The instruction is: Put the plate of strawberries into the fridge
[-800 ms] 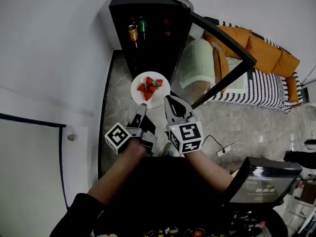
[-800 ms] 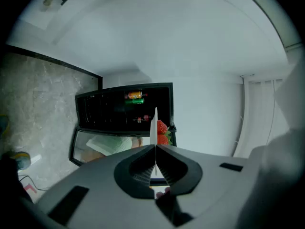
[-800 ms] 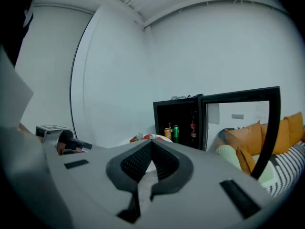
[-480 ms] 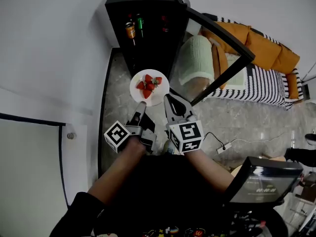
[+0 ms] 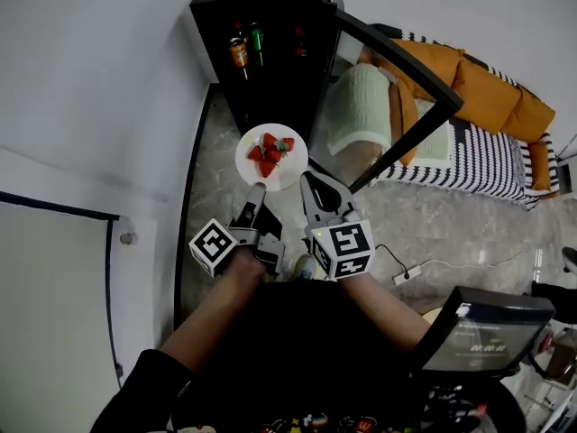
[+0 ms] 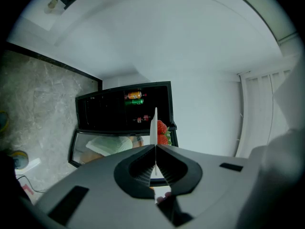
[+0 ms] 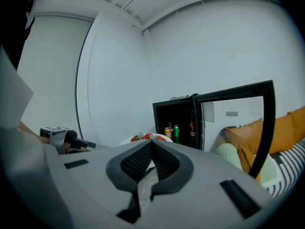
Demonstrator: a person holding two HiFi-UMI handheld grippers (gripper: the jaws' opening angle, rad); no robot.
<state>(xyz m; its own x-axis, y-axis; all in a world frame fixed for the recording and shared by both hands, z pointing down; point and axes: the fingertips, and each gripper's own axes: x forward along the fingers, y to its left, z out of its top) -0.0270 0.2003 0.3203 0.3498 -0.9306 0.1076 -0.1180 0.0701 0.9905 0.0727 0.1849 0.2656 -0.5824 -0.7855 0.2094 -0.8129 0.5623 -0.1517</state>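
Observation:
A white plate (image 5: 271,156) with several red strawberries (image 5: 272,150) hangs in the air just in front of the open black fridge (image 5: 270,57). My left gripper (image 5: 258,190) is shut on the plate's near rim; in the left gripper view the plate (image 6: 155,123) stands edge-on between the closed jaws. My right gripper (image 5: 306,179) is shut on the rim at the plate's right side, and the plate (image 7: 127,139) shows just past its tips. The fridge (image 7: 174,113) holds drink cans (image 5: 239,54) on its shelves.
The fridge's glass door (image 5: 401,88) stands swung open to the right. Behind it are a pale green cushion (image 5: 361,111) and a striped sofa with orange pillows (image 5: 487,97). A power strip (image 5: 401,278) lies on the marble floor; a dark screen (image 5: 478,332) stands at lower right.
The plate and both grippers have edged a little closer to the fridge opening. Both grips are unchanged.

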